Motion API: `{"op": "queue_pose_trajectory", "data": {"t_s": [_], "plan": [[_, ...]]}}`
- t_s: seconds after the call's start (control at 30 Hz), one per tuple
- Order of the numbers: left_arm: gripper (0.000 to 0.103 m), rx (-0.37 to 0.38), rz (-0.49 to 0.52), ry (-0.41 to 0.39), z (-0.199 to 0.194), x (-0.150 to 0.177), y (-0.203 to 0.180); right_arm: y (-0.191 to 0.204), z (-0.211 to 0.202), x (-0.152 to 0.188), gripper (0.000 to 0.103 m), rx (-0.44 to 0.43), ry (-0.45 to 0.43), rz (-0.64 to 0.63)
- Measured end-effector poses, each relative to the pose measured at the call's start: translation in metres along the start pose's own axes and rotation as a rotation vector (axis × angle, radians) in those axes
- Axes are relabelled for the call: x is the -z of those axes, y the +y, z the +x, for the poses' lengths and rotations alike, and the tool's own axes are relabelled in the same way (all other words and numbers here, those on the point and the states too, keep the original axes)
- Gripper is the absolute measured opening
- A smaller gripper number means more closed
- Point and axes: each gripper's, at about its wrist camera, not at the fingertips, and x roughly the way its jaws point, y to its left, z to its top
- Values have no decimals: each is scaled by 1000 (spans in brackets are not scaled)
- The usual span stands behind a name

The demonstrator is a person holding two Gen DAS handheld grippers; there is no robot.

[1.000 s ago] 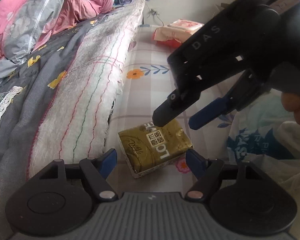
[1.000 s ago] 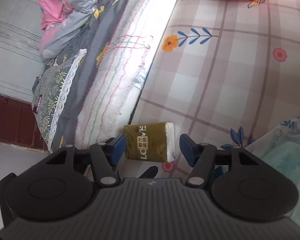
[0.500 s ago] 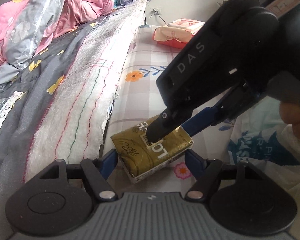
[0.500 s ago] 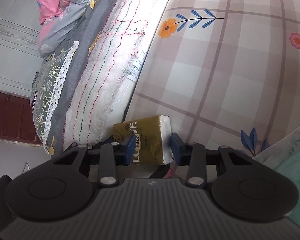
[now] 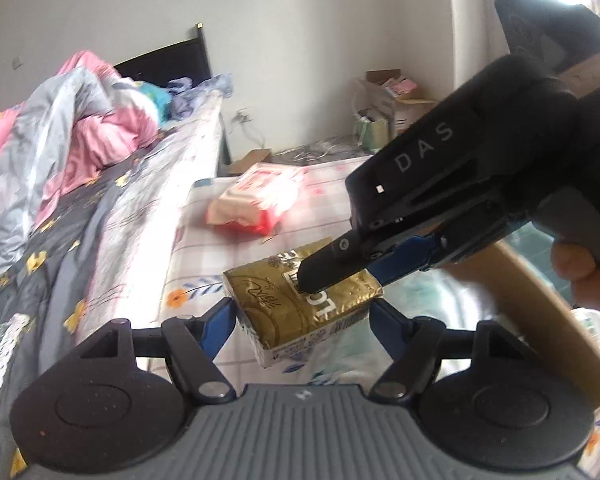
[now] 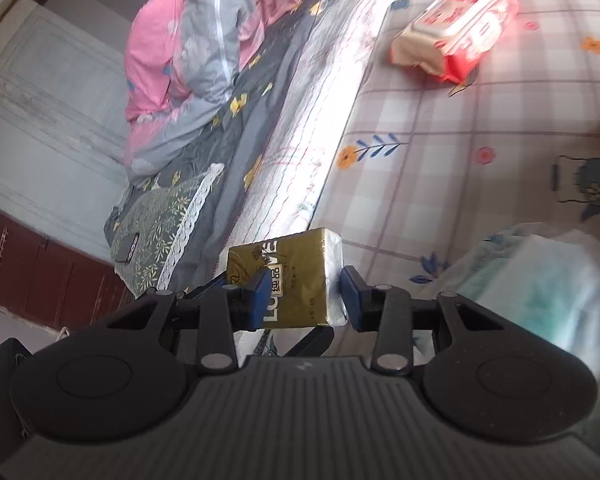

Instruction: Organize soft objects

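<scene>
A gold tissue pack hangs in the air above the checked floral sheet. My right gripper is shut on it, blue pads pressing its two long sides. In the left wrist view the right gripper comes in from the right, gripping the pack's top. My left gripper holds the same pack from below, its fingers against the pack's two short ends. A hand holds the right gripper's handle.
A red and white wipes pack lies farther along the sheet. A teal and white plastic bag sits at the right, with a brown cardboard edge beside it. Left is a bed with a white blanket and pink-grey quilt.
The pack lay on the sheet a second ago. The right gripper closed on it, then both grippers rose with it, tilting up so the wall shows.
</scene>
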Motion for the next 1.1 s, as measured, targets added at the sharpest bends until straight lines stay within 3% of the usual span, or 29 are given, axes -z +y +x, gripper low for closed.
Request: {"op": "queue_pose_trajectory", "data": {"t_s": [0.3,0.53,0.67,0.8,0.97,1.1], "plan": [[75,319,155,-1,16,-33,-150,-100,-169,55,38,175,-180,171],[75,471,199,103,48,-33,-224,-174,-229,104,39,287,-215,305],[74,530,190,154,69,-30,-246,-199,-243,116,39,334,-218,325],[75,521,177,212,86,-23,-251,-221,-245,116,39,421,-215,319],[75,503,142,200,78,-26,-232,-231,-249,118,39,464,-230,299],[78,494,91,165,62,-33,-207,-224,-255,120,39,441,-275,293]]}}
